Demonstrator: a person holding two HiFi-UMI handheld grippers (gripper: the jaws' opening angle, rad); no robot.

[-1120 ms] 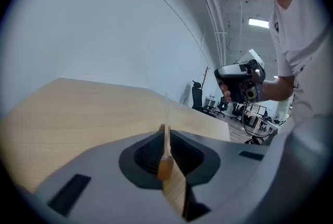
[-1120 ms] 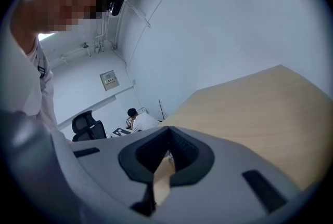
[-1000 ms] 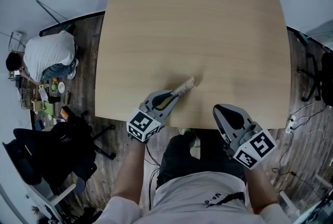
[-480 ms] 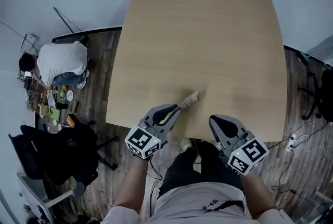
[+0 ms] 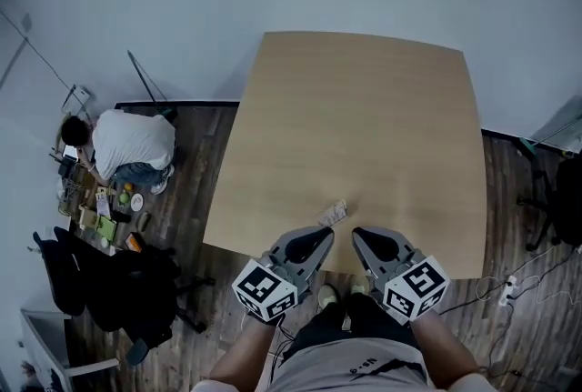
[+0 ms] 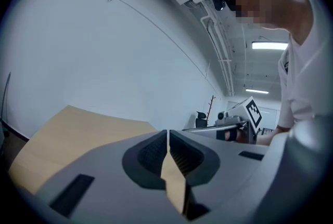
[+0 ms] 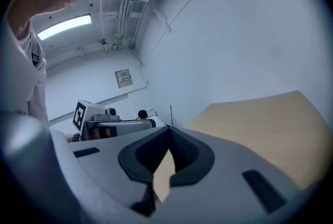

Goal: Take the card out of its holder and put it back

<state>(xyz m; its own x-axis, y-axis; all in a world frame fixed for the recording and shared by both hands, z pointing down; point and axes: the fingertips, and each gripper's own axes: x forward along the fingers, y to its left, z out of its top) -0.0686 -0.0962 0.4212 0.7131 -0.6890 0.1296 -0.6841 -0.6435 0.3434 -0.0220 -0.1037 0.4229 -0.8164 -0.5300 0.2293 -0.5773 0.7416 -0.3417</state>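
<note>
Against the frame one second back, your two grippers now sit close side by side at the near edge of the light wooden square table (image 5: pixel 364 108), where before they were well apart. The table itself shows smaller and farther off in the head view. The small pale oblong card holder (image 5: pixel 333 214) lies on the table top just beyond the tips of your left gripper (image 5: pixel 322 236), much as it lay off those tips before. In its own view the left gripper (image 6: pixel 168 134) has its jaws closed pad to pad, with only a hairline between them and nothing gripped. The right gripper (image 5: pixel 360 236) is likewise closed and empty. Whether the holder touches the left tips cannot be told. Whether the card sits inside it is too small to make out. Neither gripper view shows the holder; both look over the table toward the wall. The right gripper (image 7: pixel 168 137) view shows only bare table behind the pads.
</note>
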